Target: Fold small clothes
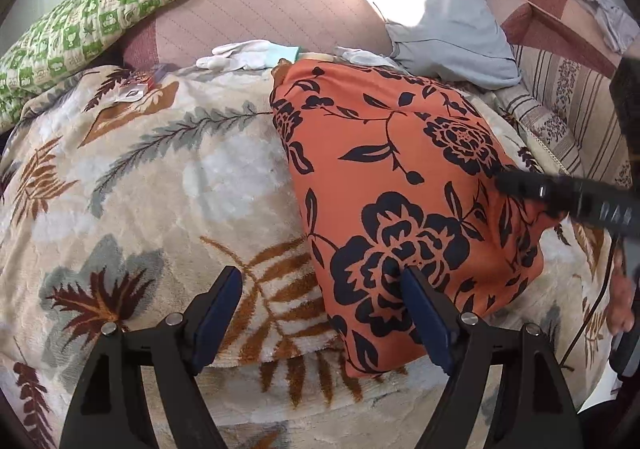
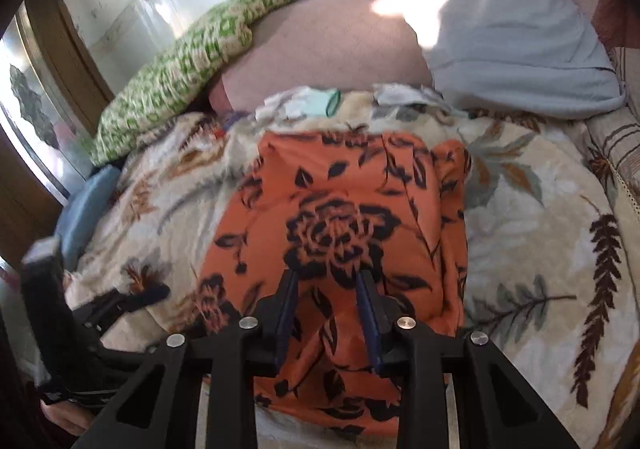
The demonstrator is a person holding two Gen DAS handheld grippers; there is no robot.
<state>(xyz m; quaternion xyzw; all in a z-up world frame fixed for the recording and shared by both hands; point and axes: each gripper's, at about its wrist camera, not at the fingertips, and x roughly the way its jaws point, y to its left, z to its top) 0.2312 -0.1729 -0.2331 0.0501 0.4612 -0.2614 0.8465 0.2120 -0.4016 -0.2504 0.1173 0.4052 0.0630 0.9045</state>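
Orange floral garment on fleece blanket, white gloves, green quilt beyond

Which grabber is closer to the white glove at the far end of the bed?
Hard to call. Both grippers, left and right, are at the orange flowered cloth's near end; the white glove lies beyond its far end.

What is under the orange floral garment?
The orange floral garment lies on a cream leaf-print blanket, which shows on all sides of it. Whatever sits beneath the garment's middle is covered and cannot be seen.
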